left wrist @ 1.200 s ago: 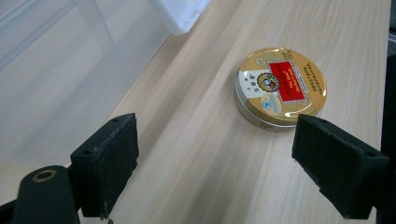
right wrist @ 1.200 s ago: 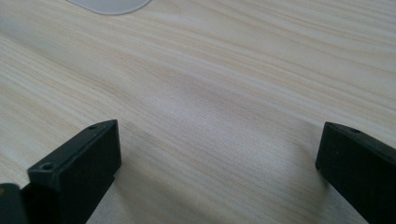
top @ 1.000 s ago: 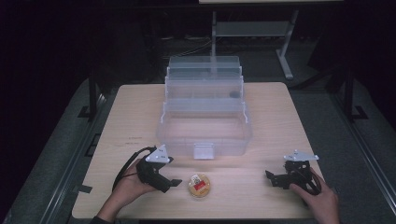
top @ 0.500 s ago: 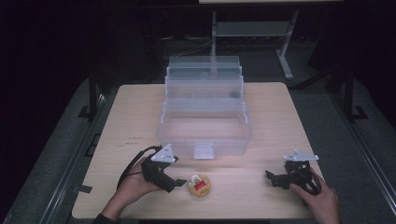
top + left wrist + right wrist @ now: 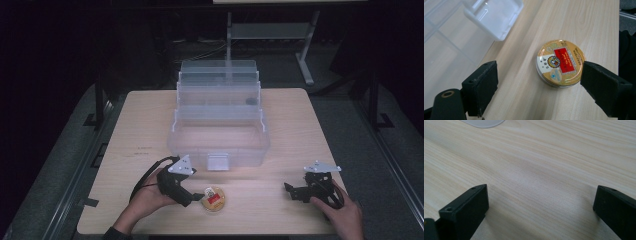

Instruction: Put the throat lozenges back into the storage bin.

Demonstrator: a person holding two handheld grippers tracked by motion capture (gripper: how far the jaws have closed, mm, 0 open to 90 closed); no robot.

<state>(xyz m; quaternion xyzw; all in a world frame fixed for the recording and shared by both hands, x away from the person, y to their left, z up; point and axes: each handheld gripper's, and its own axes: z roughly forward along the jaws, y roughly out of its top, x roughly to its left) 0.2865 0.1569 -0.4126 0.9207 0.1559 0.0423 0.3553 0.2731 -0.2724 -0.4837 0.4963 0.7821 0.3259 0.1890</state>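
Seen from the high view, a pale wooden worktop (image 5: 150,125) carries a clear plastic tiered organiser box (image 5: 220,120) whose stepped trays rise toward the far edge, and a small round gold-coloured metal tin with a red label on its lid (image 5: 213,198) that lies flat on the near part of the worktop, in front of the box and apart from it. The left gripper (image 5: 192,199), black with a grey three-cornered plate on top and a trailing cable, is held in the person's left hand (image 5: 145,200) and lies low beside the tin, its tips at the tin's left edge. In the left gripper view the jaws stand spread wide, released, with the tin (image 5: 560,63) between them; it sits much nearer the jaw on the right of that view, at or just beside its pad, and well apart from the other; whether it touches cannot be told. The white latch tab of the box (image 5: 495,16) shows at the upper left of that view, near the tin but not touching it. The right gripper (image 5: 292,191) rests near the right front corner of the worktop in the person's right hand (image 5: 340,215), well apart from the tin and the box. In the right gripper view its jaws are likewise spread, released, with bare wood grain (image 5: 536,177) between them.
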